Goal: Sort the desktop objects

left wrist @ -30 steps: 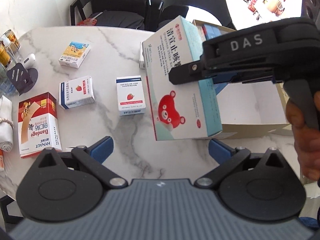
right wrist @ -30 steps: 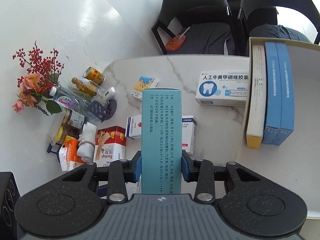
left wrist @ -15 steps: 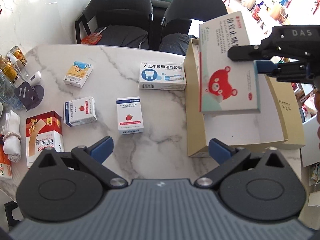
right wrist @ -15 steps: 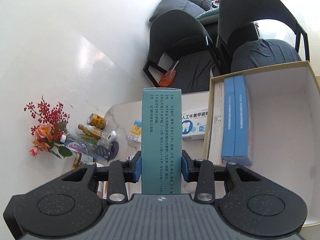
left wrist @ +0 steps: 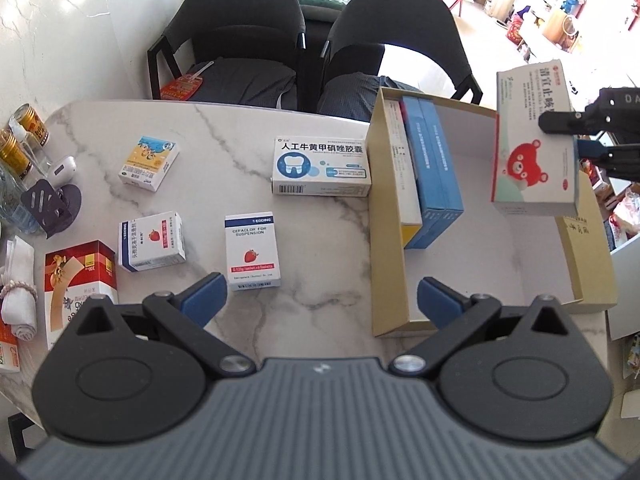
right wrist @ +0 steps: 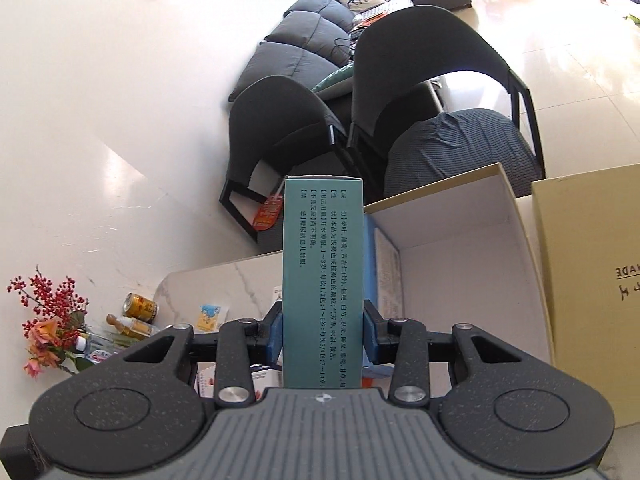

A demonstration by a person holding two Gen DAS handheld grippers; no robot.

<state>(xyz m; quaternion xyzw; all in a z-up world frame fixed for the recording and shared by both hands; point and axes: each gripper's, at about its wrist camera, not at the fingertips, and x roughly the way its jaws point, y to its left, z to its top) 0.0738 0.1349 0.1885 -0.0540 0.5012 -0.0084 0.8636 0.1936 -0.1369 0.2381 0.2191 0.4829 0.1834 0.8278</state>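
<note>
Far left of the left wrist view, a red bandage box (left wrist: 80,280) stands near the table (left wrist: 320,288) edge. Moving right there are two small strawberry-marked boxes (left wrist: 152,242) – one lying at an angle, the other, the Cefaclor box (left wrist: 252,252), flat – then a yellow cartoon box (left wrist: 149,164) higher up, and a tooth-logo box (left wrist: 320,166) pushed up against the cardboard tray (left wrist: 384,248). So five boxes lie out on the marble. Inside the tray, along its left wall, a pale box with a yellow end and two blue boxes (left wrist: 434,176) sit side by side; most of the tray floor looks bare. My read: sorting is partway, with a few packed and more on the table.

The left gripper (left wrist: 320,300) hangs at lower centre, blue pads spread wide, nothing between them.

At the right edge, the bear box (left wrist: 532,152) is up in the air over the tray's right part, pinched by the right gripper (left wrist: 576,136) coming in from the frame's edge. In the right wrist view the box's teal side (right wrist: 323,280) stands squarely between the clamped pads (right wrist: 274,336), running up the middle of the frame – tray wall just beyond it.
</note>
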